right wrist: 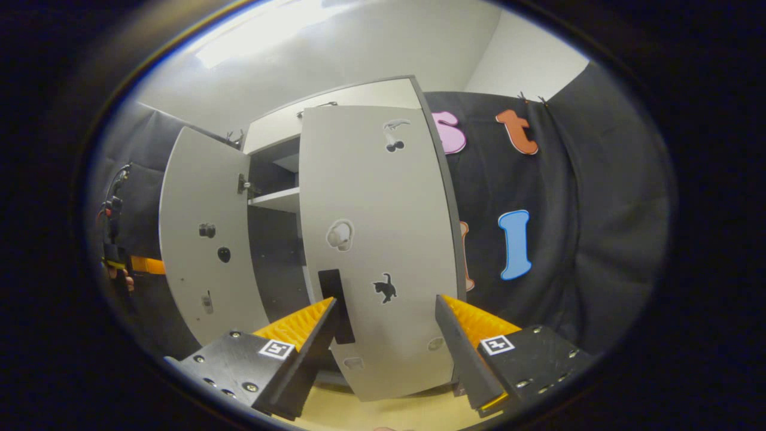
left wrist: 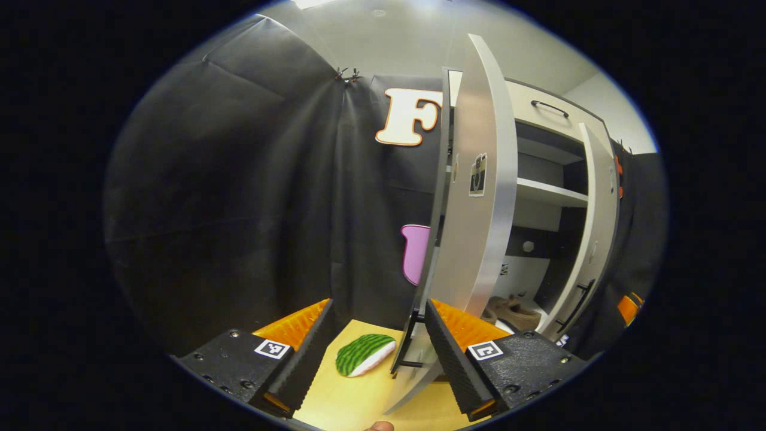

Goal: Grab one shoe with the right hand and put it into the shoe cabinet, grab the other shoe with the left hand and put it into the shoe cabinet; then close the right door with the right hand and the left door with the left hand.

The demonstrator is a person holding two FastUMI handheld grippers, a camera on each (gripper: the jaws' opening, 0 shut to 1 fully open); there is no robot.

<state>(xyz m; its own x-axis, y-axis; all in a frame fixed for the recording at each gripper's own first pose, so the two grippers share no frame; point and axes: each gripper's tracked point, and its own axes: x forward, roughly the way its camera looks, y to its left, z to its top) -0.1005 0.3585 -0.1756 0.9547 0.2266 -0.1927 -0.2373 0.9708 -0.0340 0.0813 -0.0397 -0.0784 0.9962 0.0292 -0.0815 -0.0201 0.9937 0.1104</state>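
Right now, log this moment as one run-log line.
stage: closing doors | shoes: inside cabinet | left door: ajar | right door: ajar | left gripper: open | right gripper: open

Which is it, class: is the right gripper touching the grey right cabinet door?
Cannot tell. In the right gripper view, the open right gripper frames the grey right cabinet door, but no contact or gap shows plainly.

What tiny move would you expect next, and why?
Probably the right gripper pushes the right door shut: its open fingers sit just before that half-open panel, and shoes already lie inside the cabinet.
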